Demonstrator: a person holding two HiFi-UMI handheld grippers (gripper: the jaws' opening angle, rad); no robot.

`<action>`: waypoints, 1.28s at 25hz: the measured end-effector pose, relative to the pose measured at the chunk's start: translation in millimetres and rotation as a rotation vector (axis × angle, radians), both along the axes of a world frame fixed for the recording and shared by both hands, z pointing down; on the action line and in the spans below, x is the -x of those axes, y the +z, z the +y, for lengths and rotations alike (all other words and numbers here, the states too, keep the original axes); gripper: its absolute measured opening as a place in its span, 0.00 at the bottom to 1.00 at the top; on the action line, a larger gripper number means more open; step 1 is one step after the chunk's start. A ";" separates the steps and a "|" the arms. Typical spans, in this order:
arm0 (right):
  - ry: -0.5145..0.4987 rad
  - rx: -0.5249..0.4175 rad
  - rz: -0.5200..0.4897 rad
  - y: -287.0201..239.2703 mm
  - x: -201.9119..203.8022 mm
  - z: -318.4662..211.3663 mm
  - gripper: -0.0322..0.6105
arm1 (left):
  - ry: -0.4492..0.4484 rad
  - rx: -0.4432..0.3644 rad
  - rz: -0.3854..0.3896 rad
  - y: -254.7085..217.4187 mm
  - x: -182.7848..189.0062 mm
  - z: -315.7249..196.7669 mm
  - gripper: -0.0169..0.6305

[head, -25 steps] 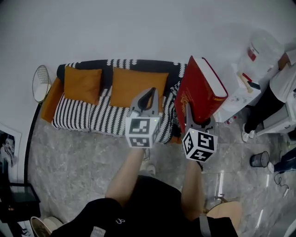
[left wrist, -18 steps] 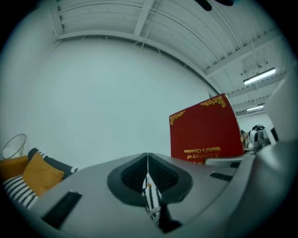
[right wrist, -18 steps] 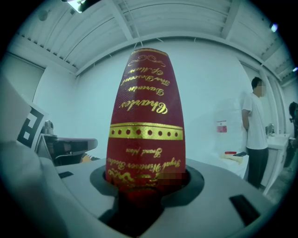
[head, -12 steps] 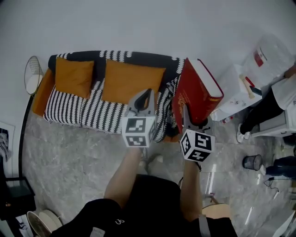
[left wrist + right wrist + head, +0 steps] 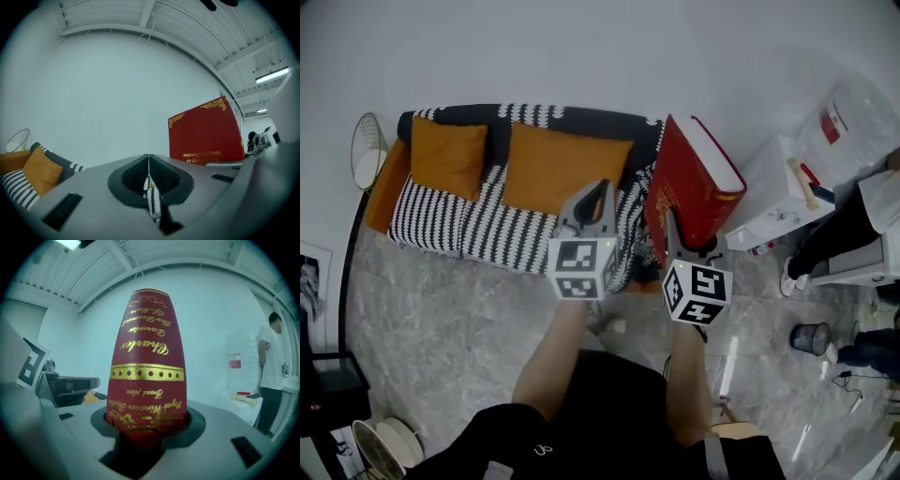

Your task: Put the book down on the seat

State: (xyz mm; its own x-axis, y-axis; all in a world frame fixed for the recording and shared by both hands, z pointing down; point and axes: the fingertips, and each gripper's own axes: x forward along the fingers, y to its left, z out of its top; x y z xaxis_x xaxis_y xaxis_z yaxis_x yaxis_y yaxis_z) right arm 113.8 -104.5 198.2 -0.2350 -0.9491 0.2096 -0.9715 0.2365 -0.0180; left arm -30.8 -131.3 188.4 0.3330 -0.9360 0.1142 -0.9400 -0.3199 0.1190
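A thick red book point(image 5: 689, 187) with gold lettering stands upright in my right gripper point(image 5: 668, 223), whose jaws are shut on its lower spine end. In the right gripper view the book's spine point(image 5: 146, 362) fills the middle and rises from between the jaws of that gripper point(image 5: 145, 427). The book hangs over the right end of a black-and-white striped sofa seat point(image 5: 487, 234). My left gripper point(image 5: 601, 187) is beside it over the seat, shut and holding nothing; in the left gripper view its tips point(image 5: 149, 164) meet, and the book's cover point(image 5: 206, 136) shows at the right.
Two orange cushions point(image 5: 448, 155) point(image 5: 562, 173) lean on the sofa back. A round wire side table point(image 5: 366, 155) stands at the sofa's left end. Right of the sofa are a white cabinet point(image 5: 773, 187), a standing person point(image 5: 862, 216) and a black bin point(image 5: 814, 337).
Both grippers have drifted slightly left and lower in the view, taking the book closer to the sofa's right end. The grip on the book is unchanged.
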 end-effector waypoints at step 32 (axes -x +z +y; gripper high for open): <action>0.040 0.365 0.018 129.5 15.1 -37.5 0.39 | 0.086 0.267 0.013 112.2 -13.1 -42.7 0.05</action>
State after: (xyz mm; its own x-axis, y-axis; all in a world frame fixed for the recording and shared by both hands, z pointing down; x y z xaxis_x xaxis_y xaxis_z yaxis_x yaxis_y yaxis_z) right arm 98.7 -142.0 327.7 -0.1921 -0.8195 0.5400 -0.9808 0.1791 -0.0772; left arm -17.7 -174.0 300.6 0.4127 -0.8416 0.3484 -0.9087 -0.3537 0.2218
